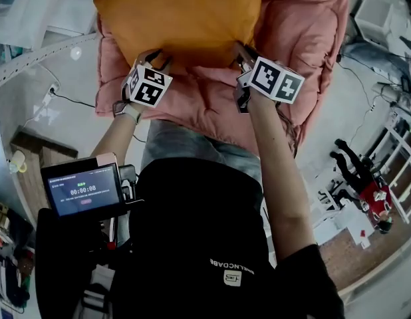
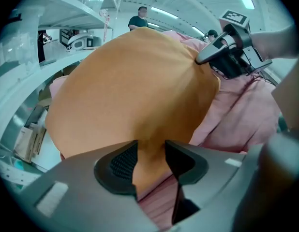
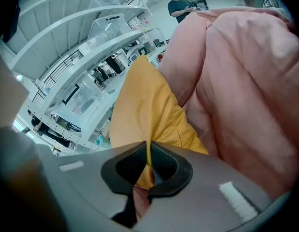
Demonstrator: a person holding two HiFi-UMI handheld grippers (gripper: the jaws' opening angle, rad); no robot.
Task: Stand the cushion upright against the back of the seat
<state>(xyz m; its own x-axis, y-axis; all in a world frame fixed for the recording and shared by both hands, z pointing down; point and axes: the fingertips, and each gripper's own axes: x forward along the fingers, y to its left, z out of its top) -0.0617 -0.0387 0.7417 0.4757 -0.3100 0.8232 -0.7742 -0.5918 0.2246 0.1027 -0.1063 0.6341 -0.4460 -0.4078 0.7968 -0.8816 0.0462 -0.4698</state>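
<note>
Pink padded seat (image 1: pixel 312 45): bears orange cushion (image 1: pixel 182 12) on left half. Left gripper (image 2: pixel 149 161): grips fold of cushion's near edge, jaws narrow. Right gripper (image 3: pixel 148 164): pinches cushion's thin corner, jaws nearly together.

Left gripper (image 2: pixel 150 154) pinches orange cushion (image 2: pixel 135 81) edge; pink seat (image 2: pixel 244 122) behind.

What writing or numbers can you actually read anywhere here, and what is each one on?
"00:00:08": on the small screen, lower left in the head view; its other lines are too small to read.
White print on the black shirt: upside down, too blurred to read.
Left marker cube and right marker cube: black-and-white patterns, no words.
</note>
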